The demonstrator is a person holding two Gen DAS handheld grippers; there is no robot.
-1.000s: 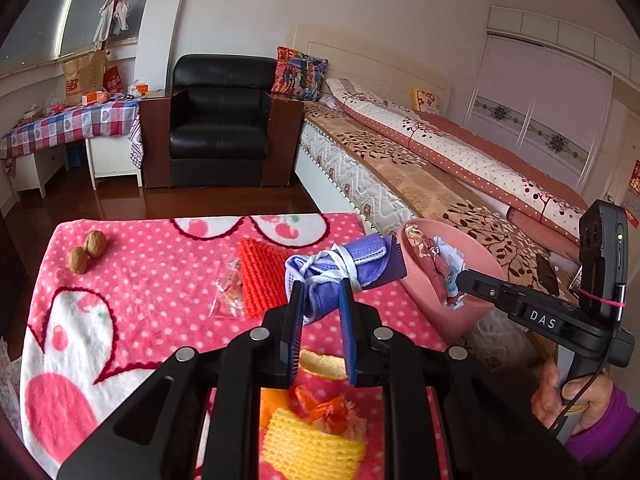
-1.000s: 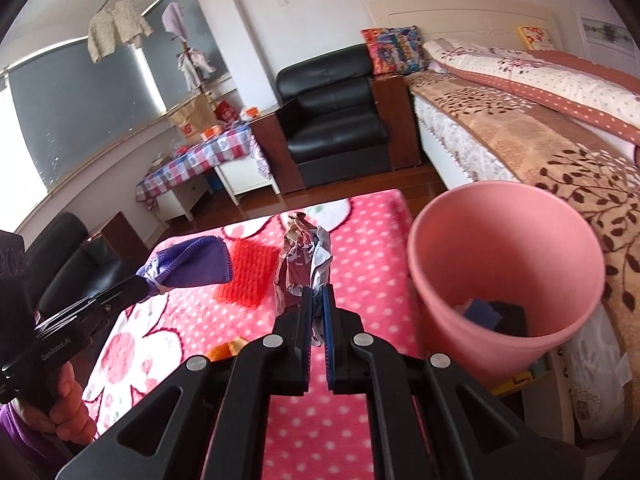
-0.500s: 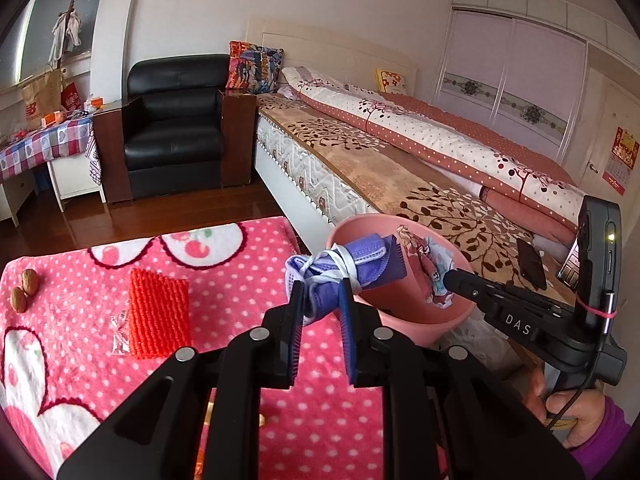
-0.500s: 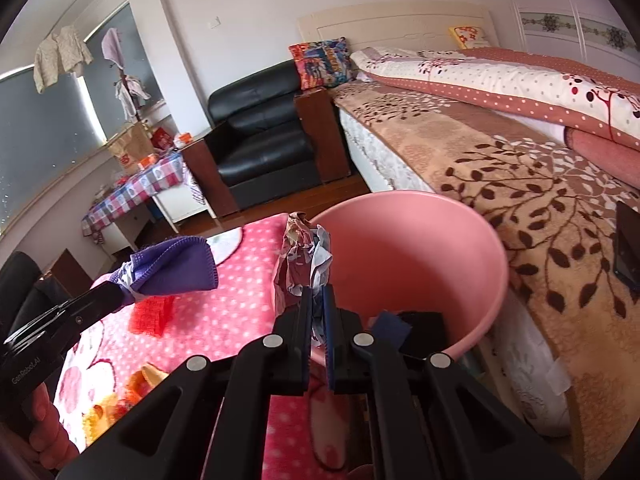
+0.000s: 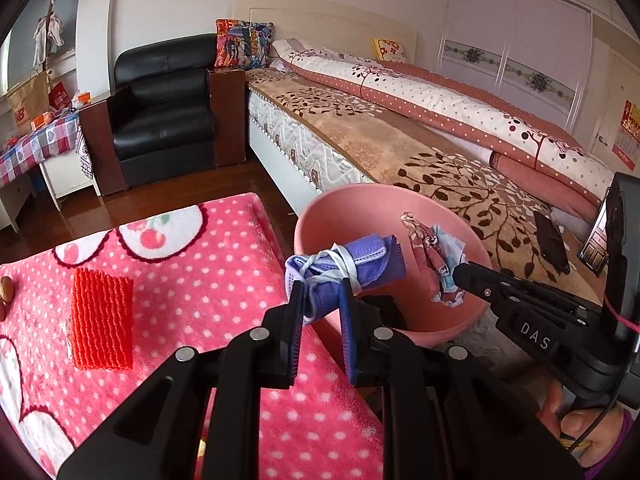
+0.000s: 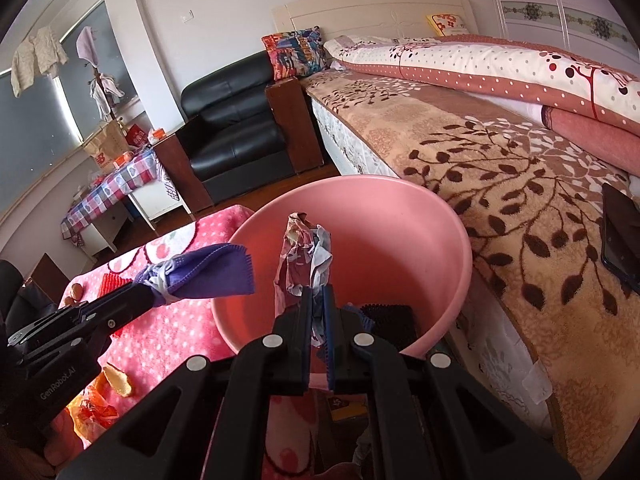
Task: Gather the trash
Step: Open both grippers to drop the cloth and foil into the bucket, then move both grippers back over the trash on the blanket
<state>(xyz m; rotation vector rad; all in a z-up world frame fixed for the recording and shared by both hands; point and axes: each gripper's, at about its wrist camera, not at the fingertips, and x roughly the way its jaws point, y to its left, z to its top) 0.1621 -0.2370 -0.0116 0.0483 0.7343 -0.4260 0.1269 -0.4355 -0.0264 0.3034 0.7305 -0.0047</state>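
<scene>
Item, left gripper: clamped on a rolled purple face mask, bound with its own white ear loops. The roll's long axis runs up and to the right from the jaws in the left wrist view, its free end reaching over the near rim of the pink bin. Item, right gripper: pinched tight on a crumpled printed wrapper, which stands nearly upright from the jaws, long axis vertical, top end pointing up. It hangs over the bin's open mouth, further inside the rim than the mask. Bin: stands off the edge of the pink dotted blanket, beside the bed, with dark items already at its bottom. Judgement: both pieces lie above the opening, the right hand the deeper over it, so a plain release looks enough. The mask's tail sits close to the rim and could catch there.
</scene>
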